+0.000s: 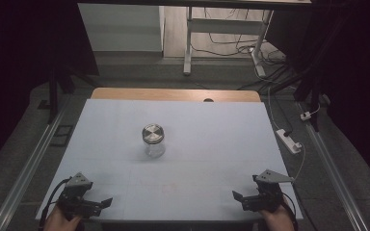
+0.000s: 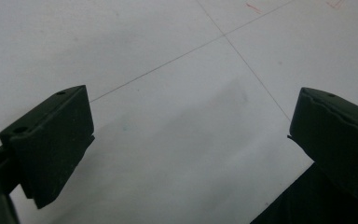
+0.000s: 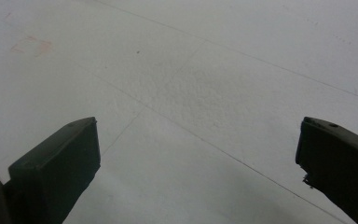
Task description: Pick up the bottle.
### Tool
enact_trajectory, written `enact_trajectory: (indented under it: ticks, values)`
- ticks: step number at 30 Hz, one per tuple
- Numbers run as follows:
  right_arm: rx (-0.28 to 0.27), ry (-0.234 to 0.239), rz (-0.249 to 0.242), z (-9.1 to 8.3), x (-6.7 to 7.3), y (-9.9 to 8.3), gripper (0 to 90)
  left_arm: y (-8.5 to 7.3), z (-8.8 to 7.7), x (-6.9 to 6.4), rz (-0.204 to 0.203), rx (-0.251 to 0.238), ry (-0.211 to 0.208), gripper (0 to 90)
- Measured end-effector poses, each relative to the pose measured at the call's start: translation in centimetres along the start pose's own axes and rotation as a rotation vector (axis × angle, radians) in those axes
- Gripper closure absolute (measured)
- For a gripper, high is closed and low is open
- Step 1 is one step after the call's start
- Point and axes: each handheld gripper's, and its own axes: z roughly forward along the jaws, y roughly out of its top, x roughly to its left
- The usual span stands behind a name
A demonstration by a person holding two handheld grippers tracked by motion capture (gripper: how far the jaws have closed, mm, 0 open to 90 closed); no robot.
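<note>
Jar [image 1: 153,140] upright, lid up, axis vertical

One jar [image 1: 153,140], two claws [image 1: 105,202]

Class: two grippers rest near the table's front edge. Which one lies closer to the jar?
The left gripper, though only slightly. The jar stands left of the table's middle, so the right gripper sits farther away. Both have open, empty jaws.
</note>
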Motion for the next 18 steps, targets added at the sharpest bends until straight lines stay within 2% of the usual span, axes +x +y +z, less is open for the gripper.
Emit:
enact_trajectory:
  ticks: [18]
  values:
    - [-0.002, 0.000, -0.002, 0.00, 0.08, 0.00, 0.0, -0.01, -0.08, 0.17, -0.008, -0.004, -0.011, 0.2]
